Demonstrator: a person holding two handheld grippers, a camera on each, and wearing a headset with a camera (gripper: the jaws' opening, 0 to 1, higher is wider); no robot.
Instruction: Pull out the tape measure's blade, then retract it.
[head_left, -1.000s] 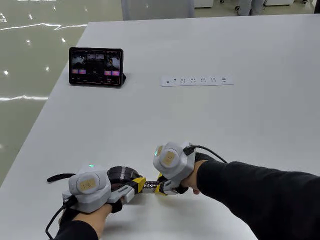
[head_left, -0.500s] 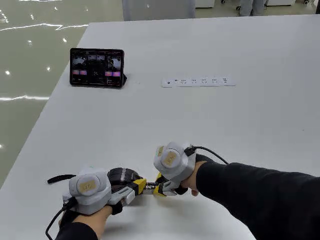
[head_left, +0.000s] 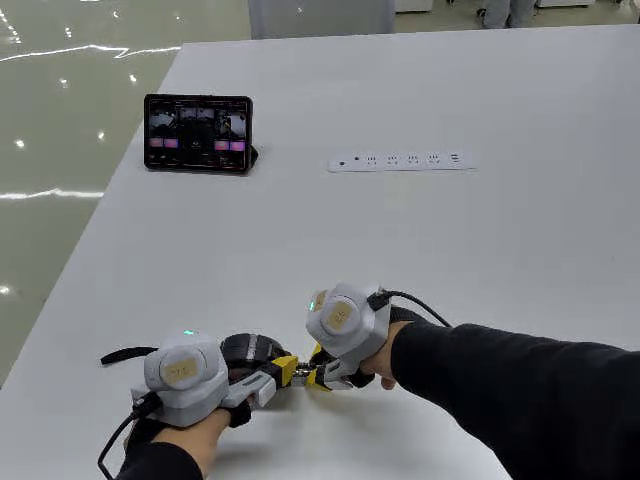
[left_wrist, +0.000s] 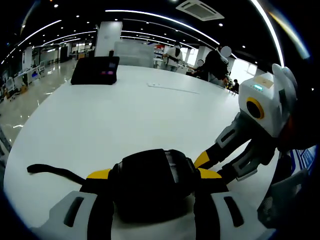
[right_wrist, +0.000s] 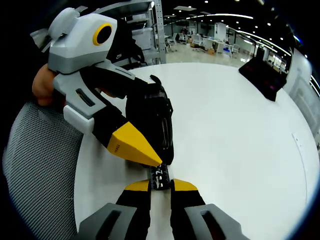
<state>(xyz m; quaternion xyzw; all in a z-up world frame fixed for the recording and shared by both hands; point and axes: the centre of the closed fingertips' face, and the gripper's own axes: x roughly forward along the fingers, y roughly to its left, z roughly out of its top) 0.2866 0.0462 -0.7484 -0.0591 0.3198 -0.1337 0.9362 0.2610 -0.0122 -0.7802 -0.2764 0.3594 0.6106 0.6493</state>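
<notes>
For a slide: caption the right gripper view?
Right gripper pinching the short blade; left gripper clamps the black tape measure.

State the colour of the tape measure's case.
Black. The tape measure's case shows best in the left gripper view.

the head view looks down on the table (head_left: 420, 250) from its near edge. both gripper views sit low and close, apparently facing each other across the tape measure (left_wrist: 152, 182) all three share.
</notes>
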